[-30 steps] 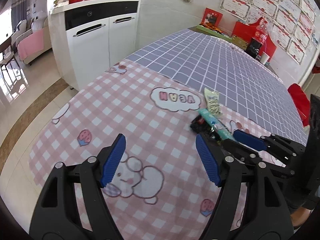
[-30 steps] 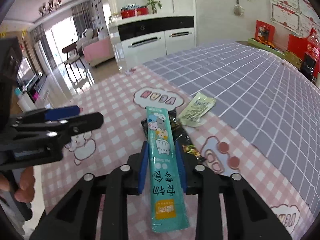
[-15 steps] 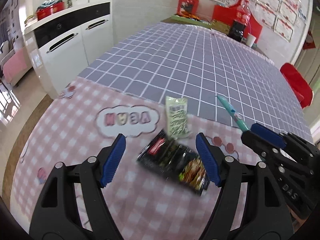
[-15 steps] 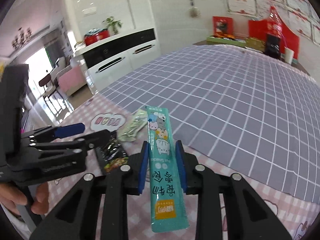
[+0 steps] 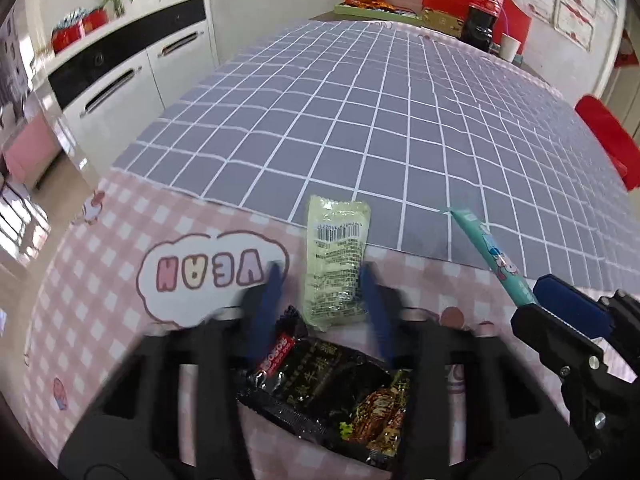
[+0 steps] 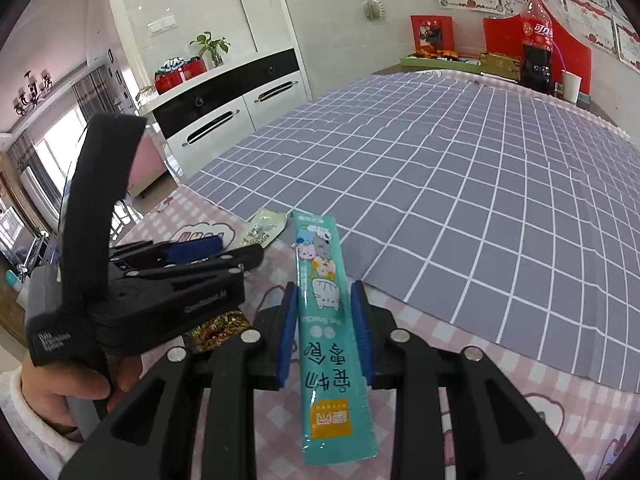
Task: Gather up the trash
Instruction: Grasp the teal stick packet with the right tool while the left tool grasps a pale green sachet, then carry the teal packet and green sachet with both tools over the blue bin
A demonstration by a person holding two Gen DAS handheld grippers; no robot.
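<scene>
On tablecloth (image 5: 400, 128) | right hand-held gripper (image 6: 325, 330) grips teal sachet (image 6: 326, 304) | left hand-held gripper (image 5: 324, 304) blurred, parted

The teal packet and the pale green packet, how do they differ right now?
The teal packet is long, narrow and printed with cartoon cats; the pale green packet is shorter, wider, with a barcode and dense text. The teal one is clamped in the right gripper; the green one lies on the tablecloth, between the left gripper's blurred fingers. Both are flat wrappers.
</scene>
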